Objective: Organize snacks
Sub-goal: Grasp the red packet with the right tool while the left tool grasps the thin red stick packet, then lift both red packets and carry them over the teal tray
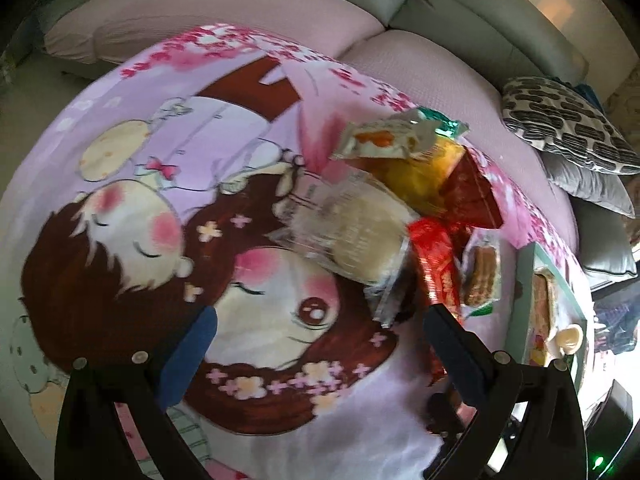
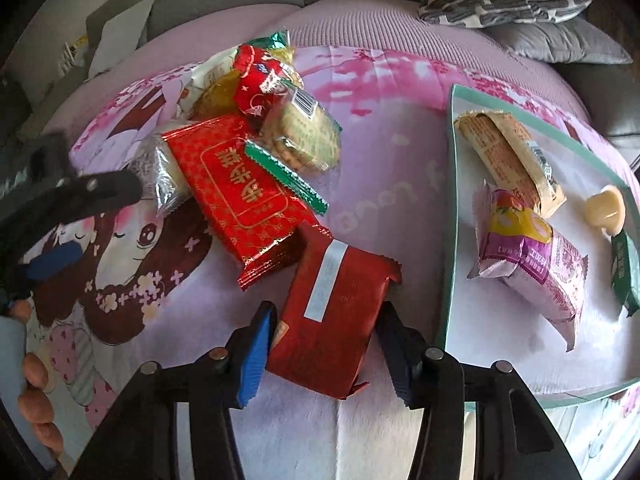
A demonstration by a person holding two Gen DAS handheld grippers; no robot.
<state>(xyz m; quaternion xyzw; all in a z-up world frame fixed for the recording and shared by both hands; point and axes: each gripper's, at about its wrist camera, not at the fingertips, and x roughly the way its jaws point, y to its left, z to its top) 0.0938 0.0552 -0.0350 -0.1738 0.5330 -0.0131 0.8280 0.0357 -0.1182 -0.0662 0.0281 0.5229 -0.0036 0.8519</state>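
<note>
Pads of the right gripper (image 2: 326,346) clamp the dark red packet (image 2: 336,316); lift it clear, then carry it rightward onto the tray (image 2: 452,200). Left gripper (image 1: 320,344) hangs unclenched, empty.

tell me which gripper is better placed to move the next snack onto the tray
Right. The right gripper already straddles the dark red packet, with the tray just beside it. The left gripper hangs open over bare blanket, short of the pile.

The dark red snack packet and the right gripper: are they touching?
Touching. The right wrist view shows the dark red snack packet between the right gripper, both pads against its sides.
</note>
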